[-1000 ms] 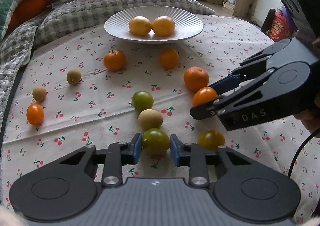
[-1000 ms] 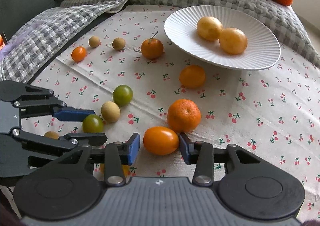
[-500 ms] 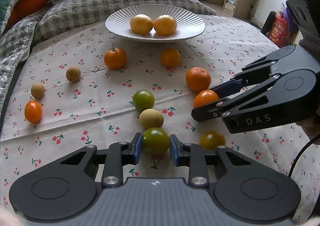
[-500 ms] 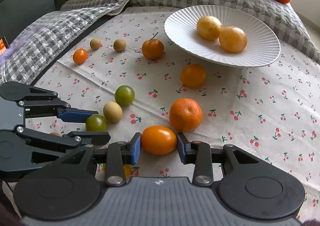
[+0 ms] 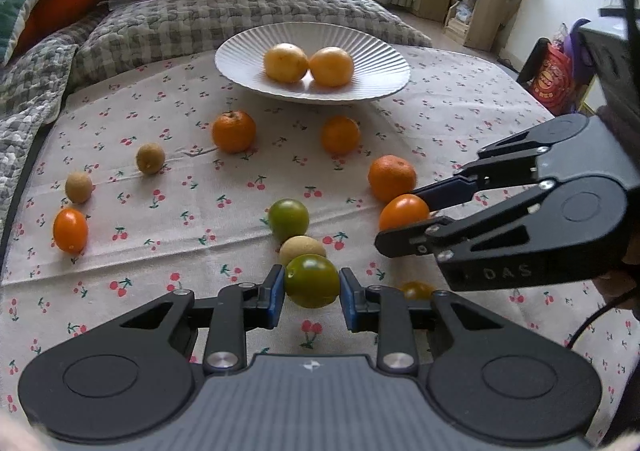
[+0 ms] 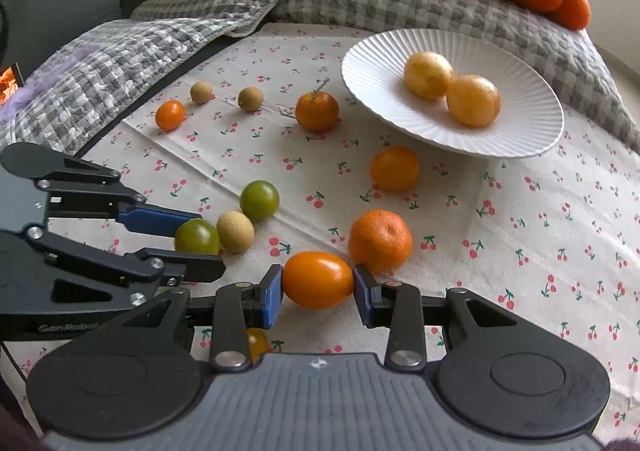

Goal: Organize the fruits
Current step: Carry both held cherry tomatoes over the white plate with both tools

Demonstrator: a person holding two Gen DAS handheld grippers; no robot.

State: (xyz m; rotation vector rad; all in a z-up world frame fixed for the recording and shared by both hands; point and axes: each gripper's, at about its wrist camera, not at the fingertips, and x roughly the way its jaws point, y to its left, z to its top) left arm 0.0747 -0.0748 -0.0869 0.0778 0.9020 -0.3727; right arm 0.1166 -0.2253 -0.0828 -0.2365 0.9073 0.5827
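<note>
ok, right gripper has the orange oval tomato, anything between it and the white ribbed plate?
Yes. The rough orange mandarin sits just beyond the orange oval tomato held by the right gripper, and a smoother orange fruit lies nearer the white ribbed plate. Lifted, nothing blocks.

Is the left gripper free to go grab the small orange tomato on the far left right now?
Probably not yet: the left gripper is shut on a green tomato. The cloth toward the orange tomato looks clear.
</note>
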